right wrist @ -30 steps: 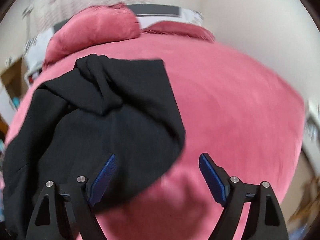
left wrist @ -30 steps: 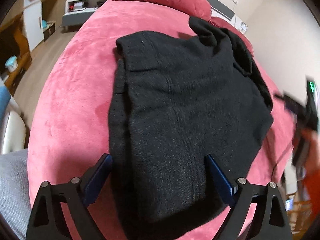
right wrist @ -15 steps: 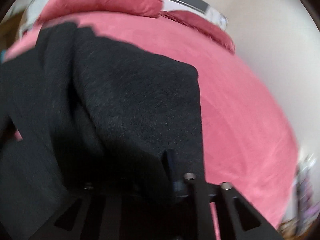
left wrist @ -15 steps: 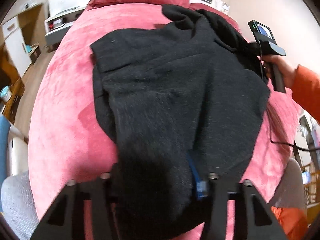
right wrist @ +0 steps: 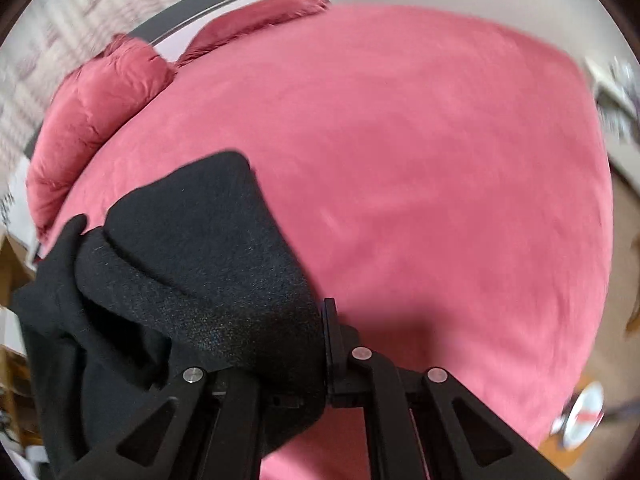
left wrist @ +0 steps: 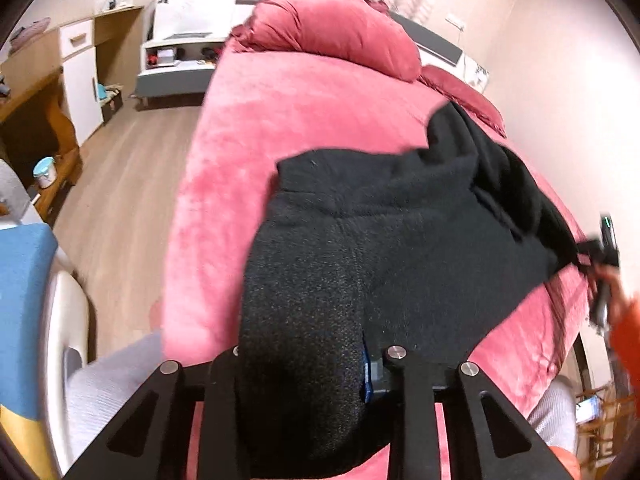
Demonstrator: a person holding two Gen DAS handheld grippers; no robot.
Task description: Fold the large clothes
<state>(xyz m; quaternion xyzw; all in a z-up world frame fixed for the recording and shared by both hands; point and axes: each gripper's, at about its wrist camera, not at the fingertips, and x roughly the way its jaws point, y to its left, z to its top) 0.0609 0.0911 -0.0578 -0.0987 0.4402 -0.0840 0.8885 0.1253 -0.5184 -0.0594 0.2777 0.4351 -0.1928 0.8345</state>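
Observation:
A large black knit garment (left wrist: pixel 400 240) lies spread on a pink bed cover (left wrist: pixel 280 120). My left gripper (left wrist: pixel 300 360) has the garment's near edge bunched between its jaws, which are closing on the cloth and holding it raised. One blue pad (left wrist: pixel 366 376) shows beside the fold. My right gripper (right wrist: pixel 320 328) is shut on another edge of the black garment (right wrist: pixel 200 260) and holds it above the bed cover (right wrist: pixel 440 160). In the left wrist view, the right gripper (left wrist: pixel 600 256) appears at the garment's far right corner, held by a hand in an orange sleeve (left wrist: pixel 628 332).
Pink pillows (left wrist: pixel 332 24) lie at the head of the bed. A white bedside unit (left wrist: pixel 180 52) and wooden cabinets (left wrist: pixel 60 80) stand left of it across wooden flooring (left wrist: pixel 120 200). A wall (left wrist: pixel 560 80) runs along the bed's right side. Something blue (left wrist: pixel 20 300) is near left.
Both grippers went from wide open to closed on the black garment. The left one lifted the near edge. The right one swung sideways, dragging its edge along.

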